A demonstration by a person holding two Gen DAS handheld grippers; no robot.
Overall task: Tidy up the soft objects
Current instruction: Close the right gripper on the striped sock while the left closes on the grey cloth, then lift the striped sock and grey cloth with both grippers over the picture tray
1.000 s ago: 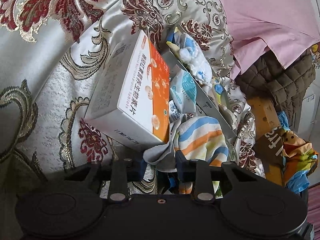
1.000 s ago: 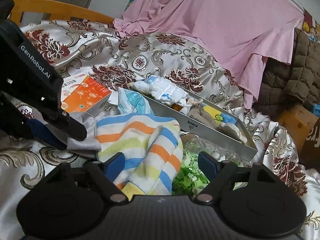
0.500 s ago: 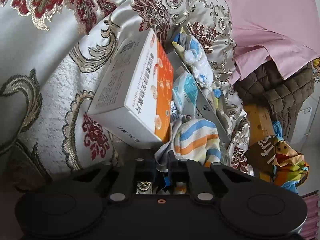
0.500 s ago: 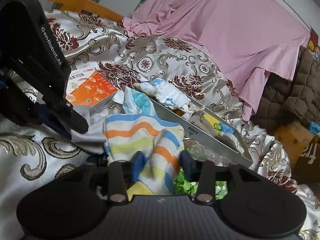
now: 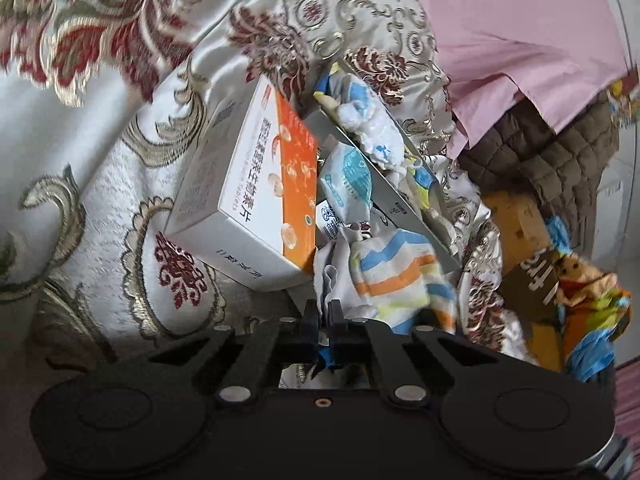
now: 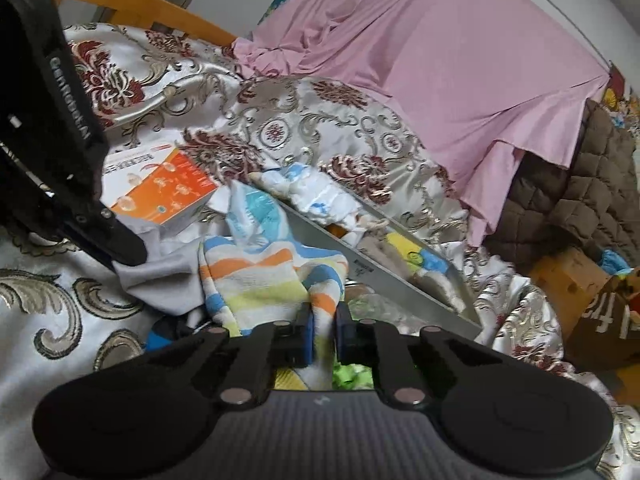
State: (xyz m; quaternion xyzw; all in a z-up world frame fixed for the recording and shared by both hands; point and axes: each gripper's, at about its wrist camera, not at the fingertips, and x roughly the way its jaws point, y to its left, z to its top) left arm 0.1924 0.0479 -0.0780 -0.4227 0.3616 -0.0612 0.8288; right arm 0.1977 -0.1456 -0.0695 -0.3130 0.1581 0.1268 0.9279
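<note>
Striped cloth [image 6: 272, 284]: one piece, white with blue, orange and yellow bands, lying on the bed at centre frame in the right wrist view; its long axis runs from the lower centre up toward the left, stripes crossing it.
Grey cloth [image 6: 160, 280]: one piece, bunched at the striped cloth's left edge, touching it.
Right gripper [image 6: 323, 334]: jaws pinched nearly together, a fold of the striped cloth caught between the blue pads at lower centre.
Left gripper [image 5: 325, 322]: jaws closed right up on the grey cloth [image 5: 332, 280] (only a sliver of fabric shows between them), lower centre of its own view; in the right wrist view it [image 6: 120, 246] comes in from the left, its tip on the grey fabric.
Box [image 5: 256, 192]: one, white and orange, flat on the bed, just above and left of the cloths.
Tray [image 6: 384, 276]: one long grey tray, running from centre down to the right, several small soft items inside (too jumbled to count).
Packet [image 6: 252, 216]: one, white and teal, between box and tray.
Bedspread [image 6: 280, 120]: cream with red and gold flourishes, under everything.
Pink sheet [image 6: 460, 60]: one, draped across the upper right.
</note>
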